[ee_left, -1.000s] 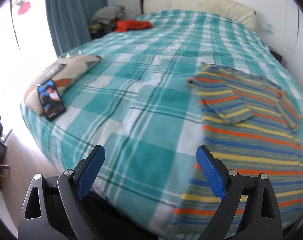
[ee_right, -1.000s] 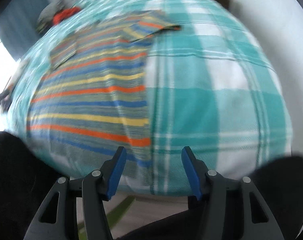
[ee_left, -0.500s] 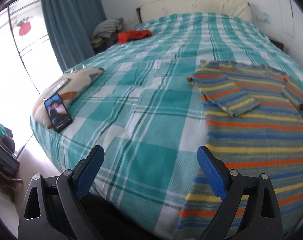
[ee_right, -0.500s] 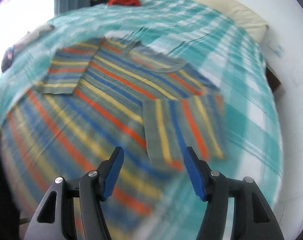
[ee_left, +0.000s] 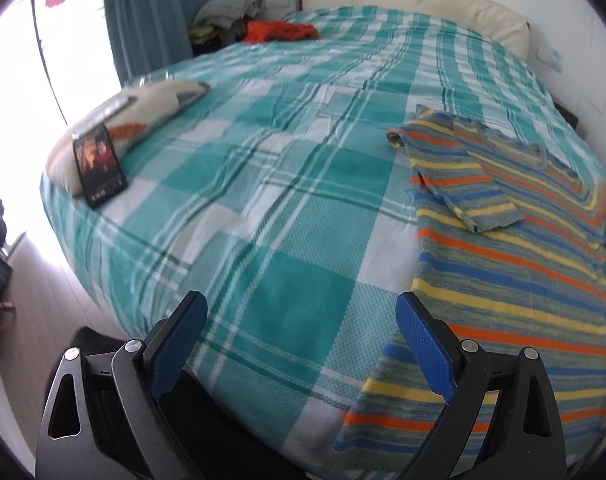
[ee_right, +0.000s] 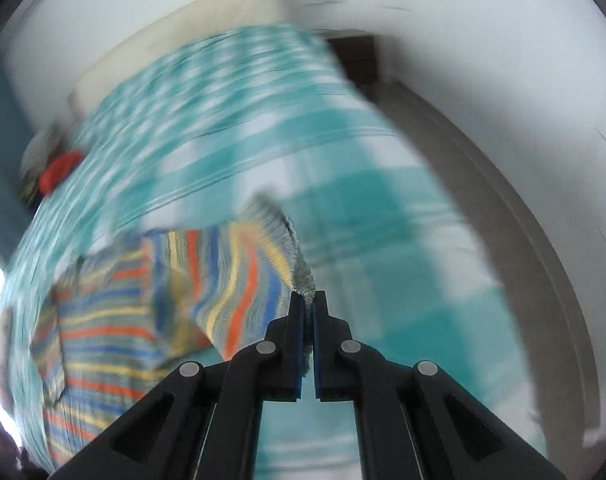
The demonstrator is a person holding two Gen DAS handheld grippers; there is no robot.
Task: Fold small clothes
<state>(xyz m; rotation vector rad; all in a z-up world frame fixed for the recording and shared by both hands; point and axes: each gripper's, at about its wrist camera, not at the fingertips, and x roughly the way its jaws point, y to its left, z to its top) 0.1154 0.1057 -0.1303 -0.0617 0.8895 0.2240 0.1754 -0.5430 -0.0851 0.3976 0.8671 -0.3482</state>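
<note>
Two claws: right claw (ee_right: 308,300) pinching striped shirt (ee_right: 223,280) sleeve; left claw (ee_left: 303,324) spread wide.

Showing matte black plastic throughout on the left gripper (ee_left: 301,346), with two angled arms widening toward the camera. Carrying a bright blue pad with a fine dotted texture on the inner face of each of its fingers (ee_left: 422,349). Displaying round silver screws at the joints, two on each side, and a rounded triangular cutout in each outer arm.

Showing the same black frame on the right gripper (ee_right: 308,304), with four silver screws set in a row across the linkage. Revealing thin blue strips along the inner edges of its fingers (ee_right: 295,336). Opening into large triangular cutouts in the lower arms on both sides.
</note>
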